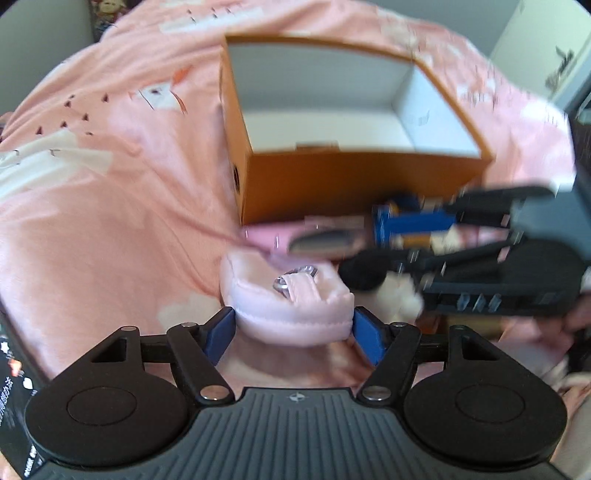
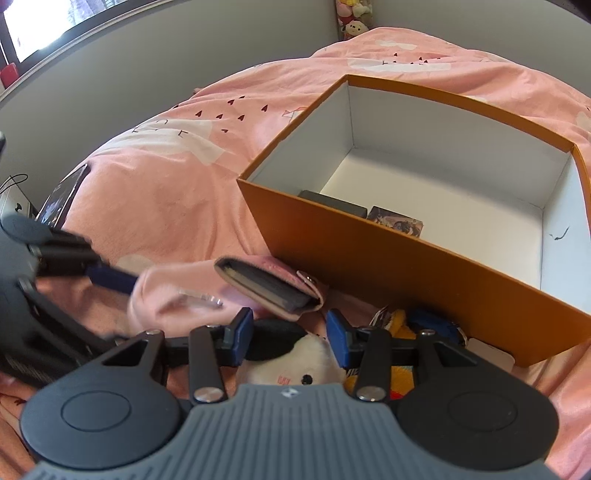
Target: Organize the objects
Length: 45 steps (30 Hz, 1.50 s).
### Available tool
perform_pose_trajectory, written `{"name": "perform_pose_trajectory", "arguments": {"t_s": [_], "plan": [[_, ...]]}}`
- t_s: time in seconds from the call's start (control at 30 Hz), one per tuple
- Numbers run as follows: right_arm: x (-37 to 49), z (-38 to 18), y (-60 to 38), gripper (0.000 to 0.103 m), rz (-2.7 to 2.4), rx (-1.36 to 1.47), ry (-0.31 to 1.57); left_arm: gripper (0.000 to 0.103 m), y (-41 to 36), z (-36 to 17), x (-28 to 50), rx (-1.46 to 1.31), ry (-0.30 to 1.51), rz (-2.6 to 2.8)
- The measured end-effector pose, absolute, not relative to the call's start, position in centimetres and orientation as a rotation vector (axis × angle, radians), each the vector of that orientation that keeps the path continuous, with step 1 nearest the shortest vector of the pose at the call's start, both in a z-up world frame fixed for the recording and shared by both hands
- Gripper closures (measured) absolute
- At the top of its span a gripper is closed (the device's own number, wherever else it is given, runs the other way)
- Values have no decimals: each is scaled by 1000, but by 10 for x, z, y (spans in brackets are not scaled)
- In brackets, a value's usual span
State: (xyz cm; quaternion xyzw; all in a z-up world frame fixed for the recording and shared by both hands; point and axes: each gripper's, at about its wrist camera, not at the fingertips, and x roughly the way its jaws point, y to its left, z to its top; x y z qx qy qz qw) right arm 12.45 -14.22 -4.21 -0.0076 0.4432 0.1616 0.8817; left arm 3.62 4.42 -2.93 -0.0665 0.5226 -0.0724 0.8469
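An open orange box with a white inside stands on the pink bedspread; it also shows in the right wrist view, holding a dark case and a small picture box. My left gripper has its blue pads on both sides of a soft pink pouch with a metal ring. My right gripper is open above a white and black plush toy. A pink wallet lies just ahead of the right gripper, against the box.
Small blue and yellow items lie at the foot of the box. A dark phone or tablet lies at the bed's left edge. A grey wall and window run behind the bed. Plush toys sit in the far corner.
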Motion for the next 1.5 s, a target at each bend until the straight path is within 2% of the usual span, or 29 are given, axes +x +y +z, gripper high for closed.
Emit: {"name": "perform_pose_trajectory", "arguments": {"t_s": [0.3,0.57,0.87,1.03,1.07,1.1,1.2,1.5], "plan": [[132,-49,-138,57,332,-50,934,23,57,-37,59,-242,1021,-111],[143,-56,-131,57,360,-169,890,12,58,-46,62,-218,950,-148],[151,-68,-135,60,382,-232,845,8,58,-52,68,-216,947,-168],[153,-73,-140,79,369,-204,816,13,64,-50,67,-259,954,-152],[153,-72,-141,94,380,-189,810,13,66,-49,66,-269,954,-149],[151,-71,-141,98,395,-183,801,14,68,-49,66,-280,956,-146],[141,-63,-130,102,419,-243,748,15,72,-47,65,-312,953,-135],[127,-22,-131,103,381,-226,647,17,79,-29,56,-352,903,-131]]}}
